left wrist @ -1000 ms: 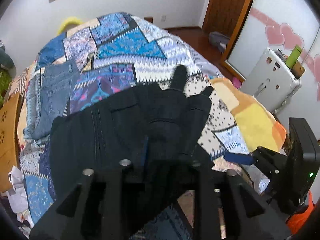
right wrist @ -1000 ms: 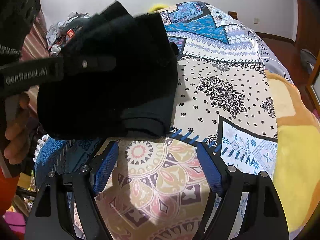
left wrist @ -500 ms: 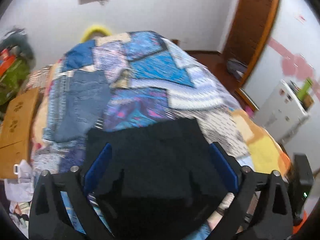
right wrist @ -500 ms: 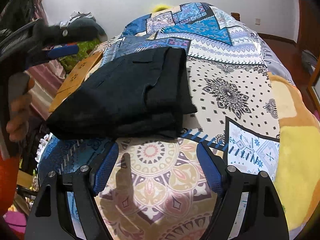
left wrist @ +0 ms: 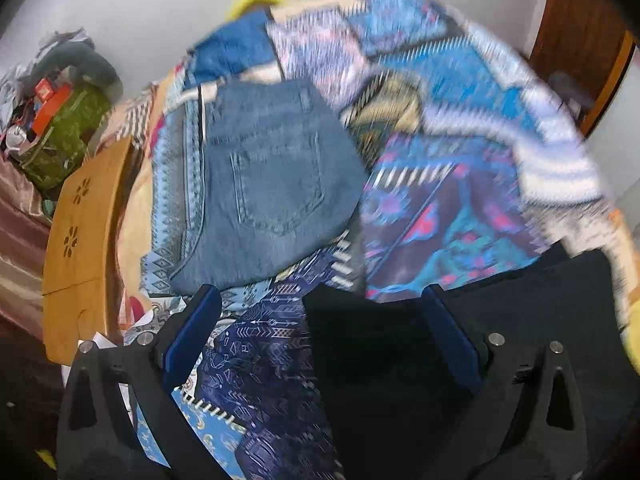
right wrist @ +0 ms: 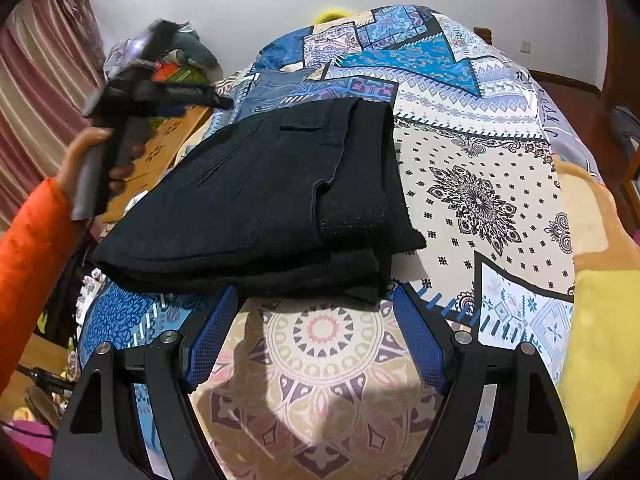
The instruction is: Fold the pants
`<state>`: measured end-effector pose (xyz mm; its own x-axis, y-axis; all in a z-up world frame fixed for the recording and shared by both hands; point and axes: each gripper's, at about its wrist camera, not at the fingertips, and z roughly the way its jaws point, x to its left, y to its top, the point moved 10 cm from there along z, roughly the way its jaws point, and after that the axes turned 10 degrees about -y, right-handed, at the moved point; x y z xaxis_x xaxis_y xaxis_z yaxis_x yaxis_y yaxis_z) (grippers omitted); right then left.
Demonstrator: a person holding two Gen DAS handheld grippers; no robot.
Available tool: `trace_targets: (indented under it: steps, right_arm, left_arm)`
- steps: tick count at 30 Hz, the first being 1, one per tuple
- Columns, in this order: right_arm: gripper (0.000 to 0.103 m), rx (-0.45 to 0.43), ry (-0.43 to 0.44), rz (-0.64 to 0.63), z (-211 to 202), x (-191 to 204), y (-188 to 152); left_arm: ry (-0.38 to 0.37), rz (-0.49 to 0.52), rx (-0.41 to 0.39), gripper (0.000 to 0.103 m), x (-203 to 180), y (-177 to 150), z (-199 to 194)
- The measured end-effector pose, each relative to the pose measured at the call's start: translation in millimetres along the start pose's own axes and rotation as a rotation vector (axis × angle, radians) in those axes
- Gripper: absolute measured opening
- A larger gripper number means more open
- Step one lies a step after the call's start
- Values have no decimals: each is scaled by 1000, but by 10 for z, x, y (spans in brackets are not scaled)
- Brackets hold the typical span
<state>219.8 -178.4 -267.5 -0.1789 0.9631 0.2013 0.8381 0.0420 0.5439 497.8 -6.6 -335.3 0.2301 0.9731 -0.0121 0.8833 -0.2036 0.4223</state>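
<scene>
The black pants (right wrist: 260, 200) lie folded in a thick stack on the patterned bedspread (right wrist: 480, 184). They fill the lower right of the left wrist view (left wrist: 500, 340), which is blurred. My right gripper (right wrist: 316, 340) is open and empty, just in front of the stack's near edge. My left gripper (left wrist: 320, 332) is open and empty, above the stack's left edge. It shows in the right wrist view (right wrist: 160, 92), held up at the left by a hand in an orange sleeve.
Folded blue jeans (left wrist: 272, 196) lie on the bed beyond the black pants. A wooden board (left wrist: 84, 240) stands at the bed's left side, with a clutter pile (left wrist: 60, 120) behind it. A yellow blanket (right wrist: 600, 340) covers the bed's right edge.
My left gripper has let go of the black pants, opened, and swung left and away from the stack. The pants have dropped into a folded stack. My right gripper has stayed open and still.
</scene>
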Motion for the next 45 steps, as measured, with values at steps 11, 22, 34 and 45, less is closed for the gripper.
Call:
trace_targets:
  steps: [11,22,34,45]
  right_arm:
    - [78,-17,-70,11,-72,-165,23]
    - [78,-110,-107,35,-465,-246,78]
    - [78,-127,-89,-8,-437,60,6]
    - [58,-77,-29,-37,-224,160,-228]
  left_arm:
    - [63,-37,16,102,320,-624,79]
    - [-9,-106,21,102,304,-1635,-565]
    - [-137,-70,-63,82,-138,-1965,-1111]
    - [-146,-96,-122,71,-124,-2053,-1088]
